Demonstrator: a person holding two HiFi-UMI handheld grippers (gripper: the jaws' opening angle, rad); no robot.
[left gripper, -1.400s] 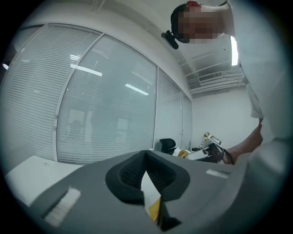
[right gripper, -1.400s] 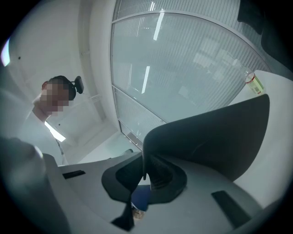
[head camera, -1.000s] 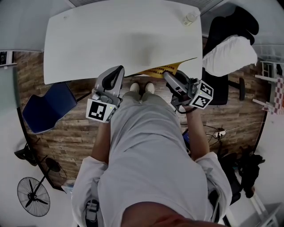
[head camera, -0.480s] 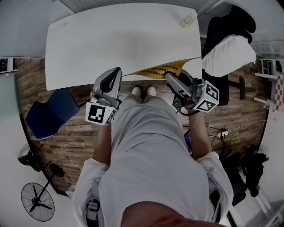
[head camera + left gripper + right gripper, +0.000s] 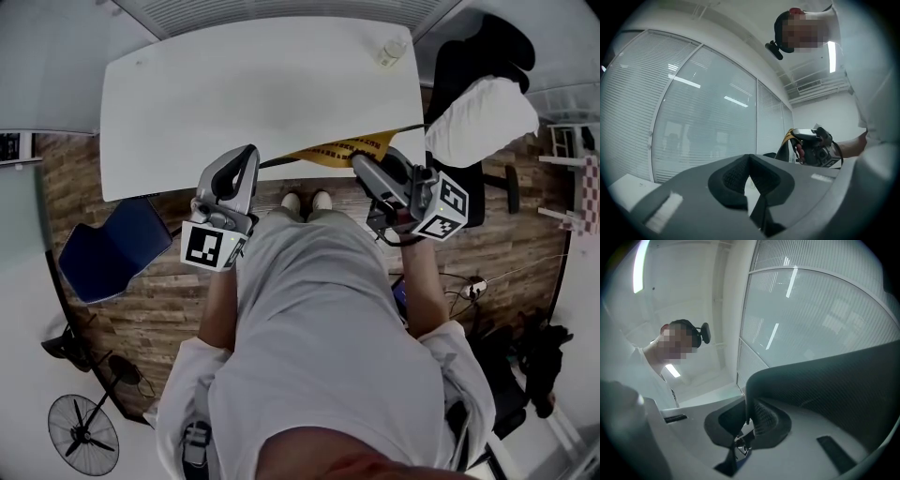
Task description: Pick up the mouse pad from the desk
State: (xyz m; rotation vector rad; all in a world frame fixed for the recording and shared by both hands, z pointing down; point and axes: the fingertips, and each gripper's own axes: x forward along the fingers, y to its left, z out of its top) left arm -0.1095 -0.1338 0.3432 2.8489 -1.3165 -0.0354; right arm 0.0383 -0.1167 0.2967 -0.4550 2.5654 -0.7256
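Observation:
The mouse pad [image 5: 342,148] is a thin sheet. In the head view it shows yellow with dark print, right at the near edge of the white desk [image 5: 262,84]. My right gripper [image 5: 361,161] is shut on its near edge. In the right gripper view the pad [image 5: 834,380] is a dark woven sheet that rises from between the jaws [image 5: 748,408] and curves off to the right. My left gripper [image 5: 246,155] hangs at the desk's near edge, left of the pad, its jaws [image 5: 749,164] together on nothing. The left gripper view also catches the right gripper [image 5: 813,145] with the yellow-edged pad [image 5: 789,140].
A small clear bottle [image 5: 392,49] stands at the desk's far right corner. A black chair with a white cushion [image 5: 483,112] is to the right of the desk, and a blue chair [image 5: 112,248] to its left. A fan [image 5: 84,433] stands on the wooden floor.
Both grippers have risen a little. The right one has lifted the pad's near edge with it and rolled slightly.

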